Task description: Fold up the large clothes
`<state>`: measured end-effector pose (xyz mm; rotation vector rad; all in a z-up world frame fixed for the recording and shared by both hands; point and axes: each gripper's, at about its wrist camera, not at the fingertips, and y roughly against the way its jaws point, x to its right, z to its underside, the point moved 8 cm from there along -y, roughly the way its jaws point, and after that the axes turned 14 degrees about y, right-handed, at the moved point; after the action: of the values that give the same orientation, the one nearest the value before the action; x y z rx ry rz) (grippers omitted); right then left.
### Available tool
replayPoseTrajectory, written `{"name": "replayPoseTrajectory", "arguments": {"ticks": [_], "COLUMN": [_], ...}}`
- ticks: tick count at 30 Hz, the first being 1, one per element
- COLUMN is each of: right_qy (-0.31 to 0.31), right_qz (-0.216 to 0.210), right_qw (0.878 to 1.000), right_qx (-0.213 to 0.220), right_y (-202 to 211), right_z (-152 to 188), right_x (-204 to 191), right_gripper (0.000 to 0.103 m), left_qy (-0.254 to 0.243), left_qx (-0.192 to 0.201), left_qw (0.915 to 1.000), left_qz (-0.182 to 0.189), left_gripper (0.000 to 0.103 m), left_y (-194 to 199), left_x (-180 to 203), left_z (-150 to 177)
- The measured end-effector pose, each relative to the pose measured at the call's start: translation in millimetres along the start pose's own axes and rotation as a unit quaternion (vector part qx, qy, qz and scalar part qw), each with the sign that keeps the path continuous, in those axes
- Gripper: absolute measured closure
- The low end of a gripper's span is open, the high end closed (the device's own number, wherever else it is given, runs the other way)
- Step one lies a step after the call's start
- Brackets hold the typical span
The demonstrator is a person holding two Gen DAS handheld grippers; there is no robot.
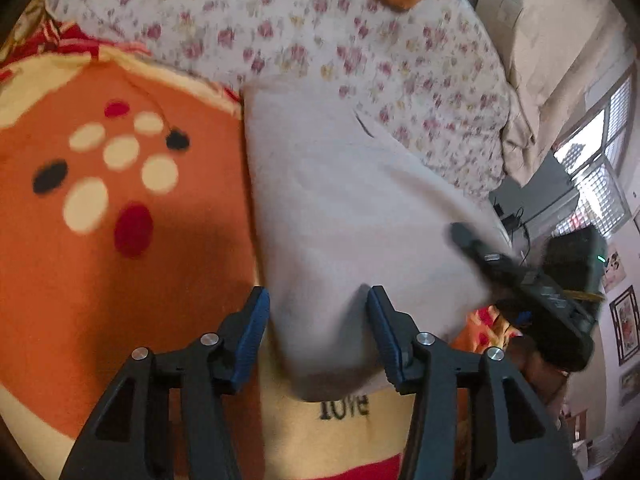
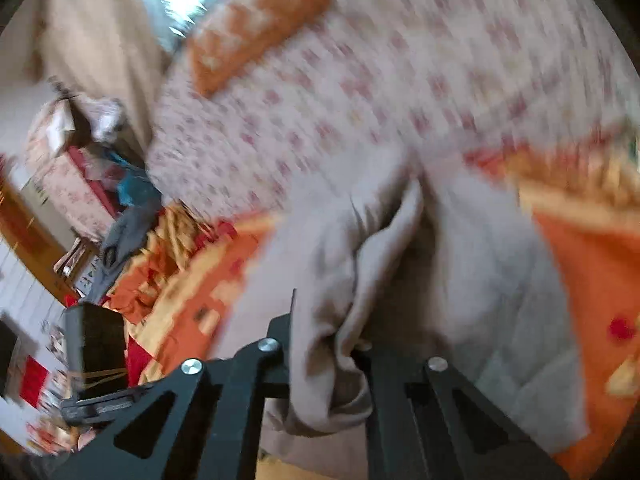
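A large pale grey garment [image 1: 344,208] lies on an orange blanket on the bed. My left gripper [image 1: 318,320] is open, its blue-padded fingers either side of the garment's near corner, just above it. In the left wrist view my right gripper [image 1: 472,240] reaches onto the garment's right edge. In the blurred right wrist view the right gripper [image 2: 324,344] is shut on a bunched fold of the grey garment [image 2: 344,280], which hides its fingertips and drapes down between the fingers.
The orange blanket [image 1: 120,272] with spots and the word "love" covers the bed. A floral quilt [image 1: 320,28] lies behind the garment. A window [image 1: 600,168] and pictures on a wall are at the right. Cluttered boxes [image 2: 68,168] stand beside the bed.
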<state>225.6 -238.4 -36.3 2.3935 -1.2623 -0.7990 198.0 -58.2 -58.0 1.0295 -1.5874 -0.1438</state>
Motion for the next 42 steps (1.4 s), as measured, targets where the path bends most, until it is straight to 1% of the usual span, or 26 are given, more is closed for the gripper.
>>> {"name": "replayPoseTrajectory", "arguments": {"ticks": [2, 4, 5, 6, 8, 10, 11, 12, 13, 14, 16, 17, 19, 20, 23, 24, 26, 27, 29, 30, 32, 33, 34, 35, 38, 42], "right_qy": [0.003, -0.016, -0.043, -0.083, -0.159, -0.214, -0.223, -0.222, -0.213, -0.207, -0.198, -0.189, -0.162, -0.146, -0.107, -0.074, -0.034, 0.005, 0.071, 0.082, 0.059, 0.014, -0.015, -0.016, 0.030, 0.060], "right_qz": [0.000, 0.005, 0.004, -0.015, -0.027, -0.050, -0.052, -0.046, -0.034, -0.028, -0.012, -0.007, 0.031, 0.053, 0.134, 0.186, 0.211, 0.204, 0.180, 0.184, 0.216, 0.212, 0.199, 0.197, 0.206, 0.228], "right_qw": [0.999, 0.999, 0.999, 0.996, 0.985, 0.974, 0.972, 0.973, 0.975, 0.977, 0.979, 0.980, 0.984, 0.987, 0.985, 0.979, 0.974, 0.976, 0.981, 0.979, 0.970, 0.967, 0.967, 0.967, 0.965, 0.969], "right_qx": [0.036, 0.044, 0.027, -0.005, -0.053, -0.057, -0.051, -0.049, -0.050, -0.050, -0.053, -0.059, -0.060, -0.052, 0.005, 0.038, 0.071, 0.075, 0.023, -0.014, -0.097, -0.144, -0.160, -0.160, -0.158, -0.079], "right_y": [26, 42, 41, 33, 17, 9, 9, 10, 12, 12, 14, 16, 24, 32, 73, 91, 101, 94, 59, 40, 14, 1, -3, -2, 8, 40], "right_z": [-17, -18, -10, 4, 33, 43, 43, 43, 44, 44, 45, 46, 44, 40, 23, 11, -5, -16, -19, -12, 16, 38, 47, 45, 30, -29], "right_x": [2, 19, 34, 50, 78, 89, 91, 92, 92, 91, 89, 86, 84, 81, 84, 80, 66, 50, 27, 26, 49, 70, 79, 80, 68, 49], "right_gripper": [0.098, 0.097, 0.097, 0.097, 0.097, 0.095, 0.092, 0.089, 0.088, 0.087, 0.086, 0.086, 0.086, 0.085, 0.081, 0.081, 0.080, 0.080, 0.082, 0.087, 0.092, 0.094, 0.094, 0.095, 0.095, 0.095], "left_qy": [0.000, -0.001, -0.006, -0.012, -0.029, -0.060, -0.090, -0.119, -0.140, -0.158, -0.173, -0.181, -0.208, -0.204, -0.203, -0.200, -0.193, -0.193, -0.193, -0.191, -0.186, -0.186, -0.188, -0.190, -0.178, -0.163], "left_qx": [0.023, 0.044, 0.051, 0.053, 0.048, 0.039, 0.034, 0.035, 0.018, -0.007, -0.040, -0.051, -0.026, -0.026, -0.030, -0.032, -0.035, -0.035, -0.036, -0.037, -0.041, -0.043, -0.046, -0.049, -0.059, -0.007], "left_qw": [0.9997, 0.9990, 0.9986, 0.9985, 0.9983, 0.9973, 0.9953, 0.9922, 0.9896, 0.9866, 0.9819, 0.9798, 0.9752, 0.9762, 0.9766, 0.9775, 0.9794, 0.9795, 0.9795, 0.9798, 0.9809, 0.9808, 0.9803, 0.9796, 0.9814, 0.9859], "left_qz": [0.005, 0.012, 0.013, 0.012, 0.012, 0.017, 0.012, -0.010, -0.027, -0.042, -0.065, -0.066, -0.070, -0.069, -0.063, -0.059, -0.049, -0.047, -0.046, -0.045, -0.042, -0.041, -0.041, -0.043, -0.043, -0.034], "left_gripper": [0.063, 0.063, 0.063, 0.063, 0.063, 0.063, 0.071, 0.088, 0.097, 0.103, 0.103, 0.103, 0.103, 0.103, 0.103, 0.103, 0.103, 0.103, 0.103, 0.103, 0.103, 0.103, 0.103, 0.103, 0.103, 0.101], "left_y": [11, 18, 19, 16, 3, -13, -23, -33, -45, -58, -77, -87, -88, -89, -91, -91, -91, -92, -91, -91, -90, -91, -91, -90, -78, -56], "left_x": [8, 18, 26, 32, 51, 73, 83, 86, 85, 80, 64, 56, 56, 58, 58, 58, 57, 57, 56, 56, 56, 56, 57, 59, 70, 94], "left_z": [-10, -20, -24, -27, -29, -26, -21, -15, -5, 9, 33, 46, 56, 56, 57, 56, 56, 56, 56, 56, 55, 55, 55, 54, 39, -16]}}
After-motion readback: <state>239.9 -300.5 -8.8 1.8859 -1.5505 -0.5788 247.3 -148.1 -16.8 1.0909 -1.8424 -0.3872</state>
